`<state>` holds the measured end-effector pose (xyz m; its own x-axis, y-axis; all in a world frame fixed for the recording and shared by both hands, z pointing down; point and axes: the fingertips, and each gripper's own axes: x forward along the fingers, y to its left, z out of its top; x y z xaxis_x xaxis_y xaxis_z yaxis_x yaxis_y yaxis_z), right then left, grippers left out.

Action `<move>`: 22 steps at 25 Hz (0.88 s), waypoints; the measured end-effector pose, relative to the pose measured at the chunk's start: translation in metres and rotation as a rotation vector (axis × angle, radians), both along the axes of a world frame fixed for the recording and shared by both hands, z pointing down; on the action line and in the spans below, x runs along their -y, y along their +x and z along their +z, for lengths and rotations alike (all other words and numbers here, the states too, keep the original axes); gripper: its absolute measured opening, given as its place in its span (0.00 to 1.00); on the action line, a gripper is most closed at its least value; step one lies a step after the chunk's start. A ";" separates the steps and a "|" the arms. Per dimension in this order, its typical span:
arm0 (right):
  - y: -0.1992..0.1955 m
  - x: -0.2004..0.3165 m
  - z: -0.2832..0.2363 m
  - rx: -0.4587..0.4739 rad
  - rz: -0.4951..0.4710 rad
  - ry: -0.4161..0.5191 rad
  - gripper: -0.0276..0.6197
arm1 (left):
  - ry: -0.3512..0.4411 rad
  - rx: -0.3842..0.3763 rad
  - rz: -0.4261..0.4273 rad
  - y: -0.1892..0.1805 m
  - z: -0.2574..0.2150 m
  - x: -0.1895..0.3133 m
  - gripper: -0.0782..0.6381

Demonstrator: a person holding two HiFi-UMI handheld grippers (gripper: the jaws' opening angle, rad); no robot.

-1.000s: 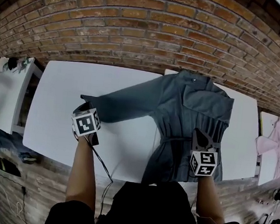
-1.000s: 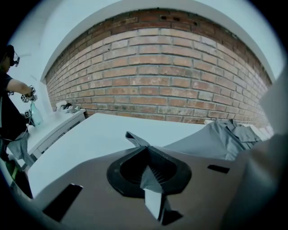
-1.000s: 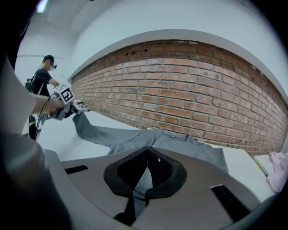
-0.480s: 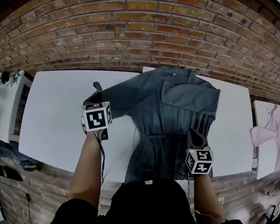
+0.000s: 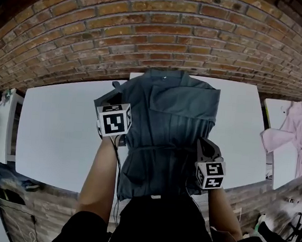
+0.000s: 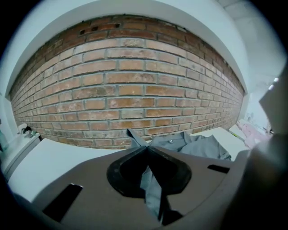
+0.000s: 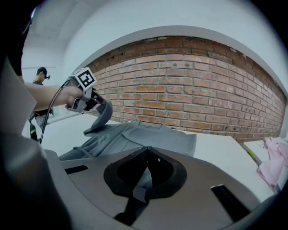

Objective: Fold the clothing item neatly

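— So, how far along with the grey garment?

— Partway, at a guess. Lies spread on the white tabletop, collar toward the brick wall, hem right at the near edge. Looks already folded in along the right side, with a fairly straight edge there.

— And on the left?

— Not yet laid down. Left gripper: jaws pinched shut on the end of the left sleeve, held up clear of the cloth near the shoulder. Right gripper: jaws closed as well, nipping a fold of the grey cloth low on the right side.

— Left to do, then?

— Probably laying that sleeve across the chest, then doubling the long body from hem to collar, then smoothing.

— Anything in the way?

— Worth watching the waist tie: apt to bunch under a fold. Worth minding the near edge too, with the hem so close to it. Off to the right, a pink garment on a separate white surface, well apart. Far left, some clutter on another white surface, also well apart.
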<state>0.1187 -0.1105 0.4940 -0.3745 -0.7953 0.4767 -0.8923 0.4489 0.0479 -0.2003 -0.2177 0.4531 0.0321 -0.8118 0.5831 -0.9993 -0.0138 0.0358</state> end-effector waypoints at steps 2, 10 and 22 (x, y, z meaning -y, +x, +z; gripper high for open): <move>0.015 0.001 -0.002 -0.010 0.000 0.011 0.05 | 0.000 -0.004 0.025 0.025 -0.001 0.010 0.13; 0.072 0.003 0.000 0.013 0.052 0.007 0.05 | -0.015 -0.023 0.125 0.117 0.011 0.034 0.13; 0.116 0.012 0.011 0.013 0.073 -0.016 0.05 | -0.089 0.038 0.240 0.206 0.063 0.051 0.13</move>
<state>0.2343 -0.1222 0.5050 -0.3224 -0.8132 0.4846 -0.9231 0.3835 0.0294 0.0056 -0.2683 0.5161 0.1947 -0.7289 0.6564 -0.9683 -0.2496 0.0101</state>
